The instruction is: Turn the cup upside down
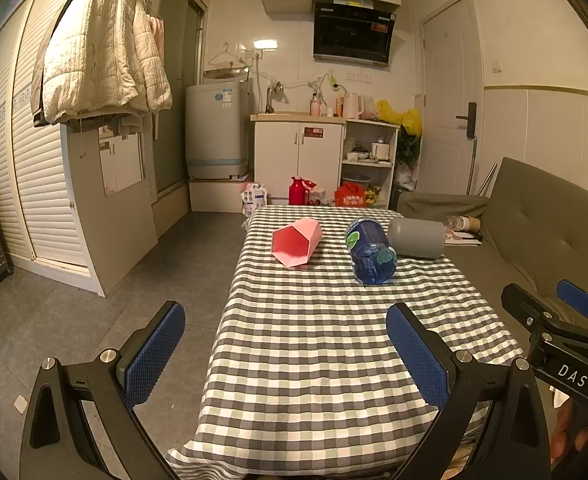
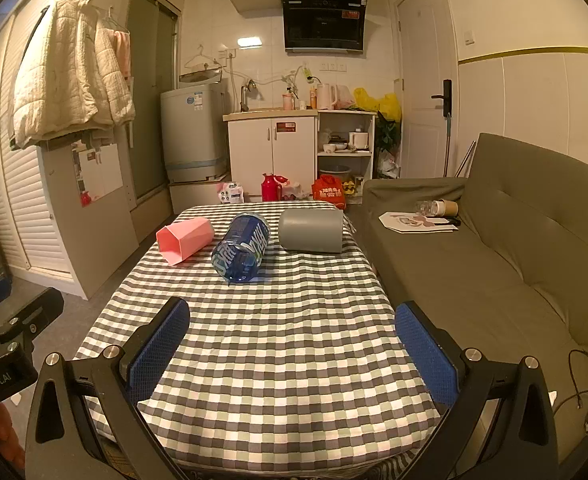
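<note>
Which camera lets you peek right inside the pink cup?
The left wrist view: the pink cup lies on its side with its open mouth facing that camera, so the inside shows. The right wrist view shows the cup more from the side, mostly its outer wall.

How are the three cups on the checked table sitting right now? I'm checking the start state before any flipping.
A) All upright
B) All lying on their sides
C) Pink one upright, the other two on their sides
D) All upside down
B: the pink cup, the blue cup and the grey cup all lie on their sides on the checked table, and neither open gripper touches them.
</note>
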`<state>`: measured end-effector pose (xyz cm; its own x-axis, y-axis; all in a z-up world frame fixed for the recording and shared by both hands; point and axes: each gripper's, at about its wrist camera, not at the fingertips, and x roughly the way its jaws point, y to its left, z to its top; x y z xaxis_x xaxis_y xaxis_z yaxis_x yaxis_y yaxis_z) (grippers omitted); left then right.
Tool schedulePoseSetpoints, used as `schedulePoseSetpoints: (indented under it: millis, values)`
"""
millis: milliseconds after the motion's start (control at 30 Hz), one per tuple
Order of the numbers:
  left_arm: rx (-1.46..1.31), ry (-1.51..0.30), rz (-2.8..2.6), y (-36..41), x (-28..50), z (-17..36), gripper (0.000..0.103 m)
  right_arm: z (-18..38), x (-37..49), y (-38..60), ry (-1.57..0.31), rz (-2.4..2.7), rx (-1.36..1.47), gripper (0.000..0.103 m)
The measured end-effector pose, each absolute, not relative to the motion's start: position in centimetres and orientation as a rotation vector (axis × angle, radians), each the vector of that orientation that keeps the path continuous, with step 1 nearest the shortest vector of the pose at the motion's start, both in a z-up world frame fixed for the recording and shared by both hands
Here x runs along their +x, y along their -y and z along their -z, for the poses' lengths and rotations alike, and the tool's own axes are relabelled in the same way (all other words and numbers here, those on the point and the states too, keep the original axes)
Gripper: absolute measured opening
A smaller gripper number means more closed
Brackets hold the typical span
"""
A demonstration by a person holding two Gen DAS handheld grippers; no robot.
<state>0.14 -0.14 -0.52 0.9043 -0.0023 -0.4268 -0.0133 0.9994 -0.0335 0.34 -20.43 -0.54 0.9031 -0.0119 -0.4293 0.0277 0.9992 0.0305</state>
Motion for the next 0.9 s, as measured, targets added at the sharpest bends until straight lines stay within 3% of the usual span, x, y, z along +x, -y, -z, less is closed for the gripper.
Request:
schedulePoseSetpoints:
  millis: [900]
  values:
    - [-0.036,-0.444,-0.005,0.15,0.19,0.62,0.103,1.25,0.57,20.29,-0.450,0.019,0.040,0.103]
